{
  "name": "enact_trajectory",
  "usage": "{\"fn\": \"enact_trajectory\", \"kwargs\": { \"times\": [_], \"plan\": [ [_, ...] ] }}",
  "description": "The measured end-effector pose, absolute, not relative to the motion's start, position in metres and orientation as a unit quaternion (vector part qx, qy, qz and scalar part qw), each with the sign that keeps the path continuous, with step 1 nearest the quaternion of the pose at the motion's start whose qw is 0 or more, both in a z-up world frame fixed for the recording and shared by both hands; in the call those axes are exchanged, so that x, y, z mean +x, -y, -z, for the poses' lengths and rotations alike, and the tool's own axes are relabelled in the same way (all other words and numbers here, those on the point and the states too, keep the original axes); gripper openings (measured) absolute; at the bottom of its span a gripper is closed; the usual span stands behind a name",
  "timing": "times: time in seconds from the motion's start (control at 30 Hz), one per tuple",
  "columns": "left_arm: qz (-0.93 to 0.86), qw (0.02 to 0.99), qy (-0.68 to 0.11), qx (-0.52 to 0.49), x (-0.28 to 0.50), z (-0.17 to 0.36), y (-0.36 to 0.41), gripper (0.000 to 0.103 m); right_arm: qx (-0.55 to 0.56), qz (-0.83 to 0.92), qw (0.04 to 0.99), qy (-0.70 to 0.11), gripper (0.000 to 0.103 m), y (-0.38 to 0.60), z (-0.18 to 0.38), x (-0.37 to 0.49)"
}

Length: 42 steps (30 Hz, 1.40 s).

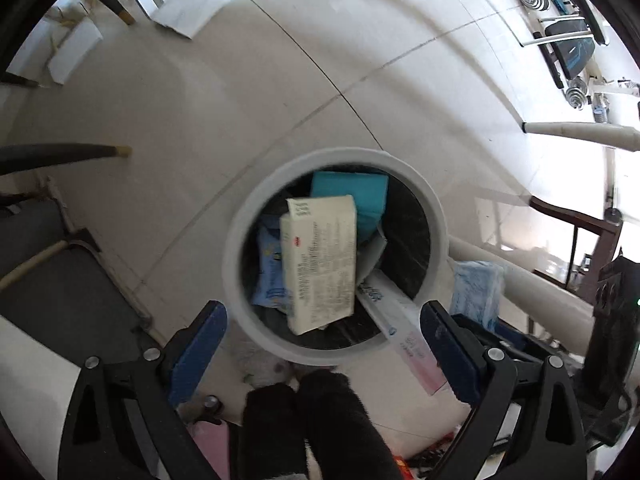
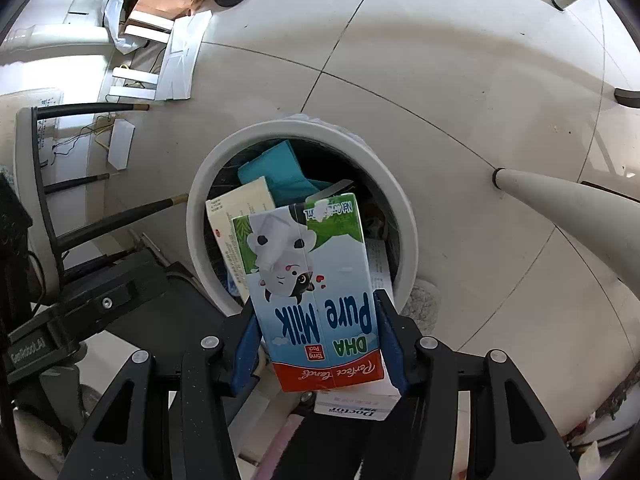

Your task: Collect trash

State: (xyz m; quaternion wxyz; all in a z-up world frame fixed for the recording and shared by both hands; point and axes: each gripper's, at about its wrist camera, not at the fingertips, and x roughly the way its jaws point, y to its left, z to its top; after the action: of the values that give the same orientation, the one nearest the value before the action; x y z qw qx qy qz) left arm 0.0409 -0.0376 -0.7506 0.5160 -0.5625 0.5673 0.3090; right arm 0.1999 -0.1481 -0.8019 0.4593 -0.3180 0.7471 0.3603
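A round white trash bin [image 1: 240, 216] stands on the tiled floor, black-lined. Inside it lie a cream printed box [image 1: 320, 256], a teal box [image 1: 352, 192], a blue packet [image 1: 270, 276] and a long white-pink box [image 1: 400, 316] leaning over the rim. My left gripper [image 1: 324, 324] is open and empty just above the bin's near rim. In the right wrist view the same bin [image 2: 208, 168] shows. My right gripper [image 2: 316, 320] is shut on a "DHA Pure Milk" carton [image 2: 308, 276], held over the bin's near edge.
Black chair legs [image 1: 60, 154] and a grey mat [image 1: 52, 280] lie left of the bin. White table legs [image 2: 560, 196] stand at the right. White boxes and papers [image 2: 176, 60] lie on the far floor. A blue packet [image 1: 476, 288] and a "Doctor" box [image 2: 356, 404] sit nearby.
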Motion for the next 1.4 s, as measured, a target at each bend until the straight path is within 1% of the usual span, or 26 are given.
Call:
{"fn": "enact_trajectory", "kwargs": {
  "times": [0.03,0.1,0.17,0.23,0.3,0.57,0.73,1.0,1.17,1.3,1.4],
  "plan": [
    [-0.321,0.519,-0.571,-0.549,0.039,0.744,0.038,0.099,-0.318,-0.360,0.459,-0.748,0.060,0.148,0.800,0.200],
    [-0.347,0.528,-0.577,-0.518,0.035,0.727,0.041,0.099,-0.322,-0.360,0.465,-0.742,0.085,0.147,0.792,0.200],
    [-0.372,0.538,-0.580,-0.485,0.031,0.706,0.045,0.099,-0.330,-0.361,0.475,-0.732,0.092,0.147,0.780,0.199],
    [-0.386,0.543,-0.584,-0.464,0.027,0.690,0.050,0.099,-0.338,-0.358,0.483,-0.724,0.094,0.147,0.770,0.196],
    [-0.397,0.545,-0.585,-0.451,0.024,0.672,0.055,0.099,-0.346,-0.354,0.490,-0.717,0.103,0.151,0.755,0.192],
    [-0.411,0.550,-0.581,-0.437,0.003,0.598,0.081,0.099,-0.358,-0.359,0.514,-0.692,0.103,0.180,0.674,0.169],
    [-0.410,0.561,-0.581,-0.424,0.001,0.541,0.102,0.099,-0.351,-0.363,0.533,-0.679,0.103,0.200,0.608,0.165],
    [-0.393,0.590,-0.575,-0.407,0.014,0.427,0.129,0.099,-0.311,-0.384,0.529,-0.690,0.103,0.242,0.486,0.182],
    [-0.363,0.632,-0.568,-0.383,0.036,0.353,0.140,0.099,-0.285,-0.415,0.512,-0.696,0.103,0.259,0.402,0.197],
    [-0.332,0.665,-0.557,-0.370,0.051,0.306,0.142,0.099,-0.263,-0.437,0.517,-0.688,0.103,0.270,0.338,0.212],
    [-0.307,0.686,-0.551,-0.363,0.060,0.275,0.140,0.099,-0.239,-0.442,0.519,-0.692,0.103,0.278,0.300,0.221]
  ]
}}
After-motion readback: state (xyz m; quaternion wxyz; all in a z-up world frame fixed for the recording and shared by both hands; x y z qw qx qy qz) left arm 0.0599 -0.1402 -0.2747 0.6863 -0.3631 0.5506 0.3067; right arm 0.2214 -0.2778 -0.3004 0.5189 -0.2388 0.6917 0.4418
